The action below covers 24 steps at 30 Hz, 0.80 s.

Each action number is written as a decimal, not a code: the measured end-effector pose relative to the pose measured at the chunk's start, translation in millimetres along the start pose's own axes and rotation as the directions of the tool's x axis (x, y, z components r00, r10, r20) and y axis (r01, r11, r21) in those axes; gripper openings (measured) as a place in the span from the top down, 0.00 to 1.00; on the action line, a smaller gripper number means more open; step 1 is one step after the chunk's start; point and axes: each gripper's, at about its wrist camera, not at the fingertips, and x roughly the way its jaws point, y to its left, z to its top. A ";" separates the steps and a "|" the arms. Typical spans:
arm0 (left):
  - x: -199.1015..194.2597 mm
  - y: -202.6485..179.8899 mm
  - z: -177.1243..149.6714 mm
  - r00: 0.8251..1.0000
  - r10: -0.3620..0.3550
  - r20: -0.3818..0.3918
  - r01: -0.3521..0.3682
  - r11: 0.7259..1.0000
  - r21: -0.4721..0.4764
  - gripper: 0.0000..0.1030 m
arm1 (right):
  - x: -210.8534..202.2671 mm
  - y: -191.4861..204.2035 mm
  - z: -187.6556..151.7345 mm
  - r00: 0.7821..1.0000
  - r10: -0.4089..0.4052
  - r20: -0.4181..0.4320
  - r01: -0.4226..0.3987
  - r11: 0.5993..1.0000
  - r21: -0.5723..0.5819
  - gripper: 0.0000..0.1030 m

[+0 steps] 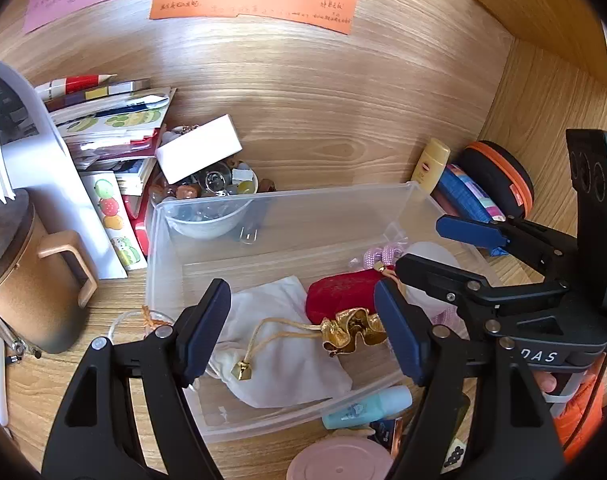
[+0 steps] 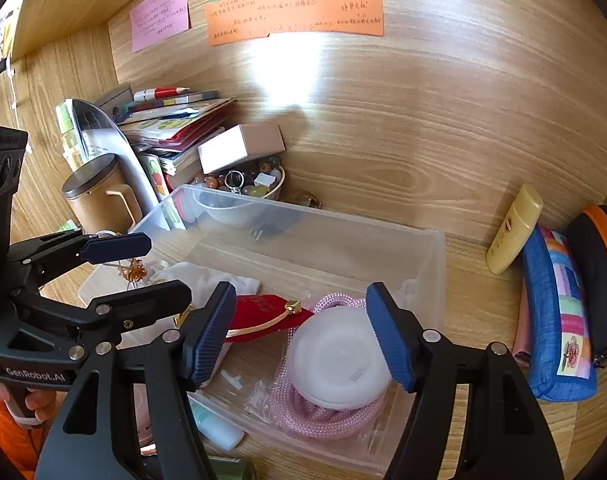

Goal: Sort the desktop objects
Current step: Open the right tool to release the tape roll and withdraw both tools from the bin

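Note:
A clear plastic bin (image 1: 287, 200) stands on the wooden desk. Inside it lie a white cloth pouch (image 1: 287, 360), a red pouch with a gold drawstring top (image 1: 339, 292), a round white case (image 2: 335, 360) and a coiled pink cord (image 2: 323, 420). My left gripper (image 1: 303, 332) hangs open over the white pouch and the gold top, pads clear of both. My right gripper (image 2: 301, 328) is open around the round white case, its pads not pressing on it. Each gripper shows in the other's view, the right gripper (image 1: 435, 246) and the left gripper (image 2: 151, 266), side by side over the bin.
Behind the bin are a bowl of beads (image 1: 211, 200), a white box (image 1: 199, 152) and stacked books (image 1: 115, 120). A brown mug (image 1: 35, 280) stands left. Right are a yellow bottle (image 2: 511, 228), a blue pencil case (image 2: 559, 312) and a black-orange case (image 2: 599, 272). A teal tube (image 1: 367, 406) lies in front.

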 end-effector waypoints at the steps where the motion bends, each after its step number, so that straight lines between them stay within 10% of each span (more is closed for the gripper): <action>1: -1.8 0.0 0.3 1.000 0.007 0.003 -0.007 1.000 0.001 0.28 | -0.6 0.5 0.0 1.000 -0.002 0.002 0.002 1.000 -0.002 0.33; 24: -76.5 76.5 -23.6 0.985 0.173 0.020 -0.171 0.980 -0.098 0.09 | -59.8 12.0 -3.5 0.996 -0.029 0.079 0.030 1.000 -0.002 0.16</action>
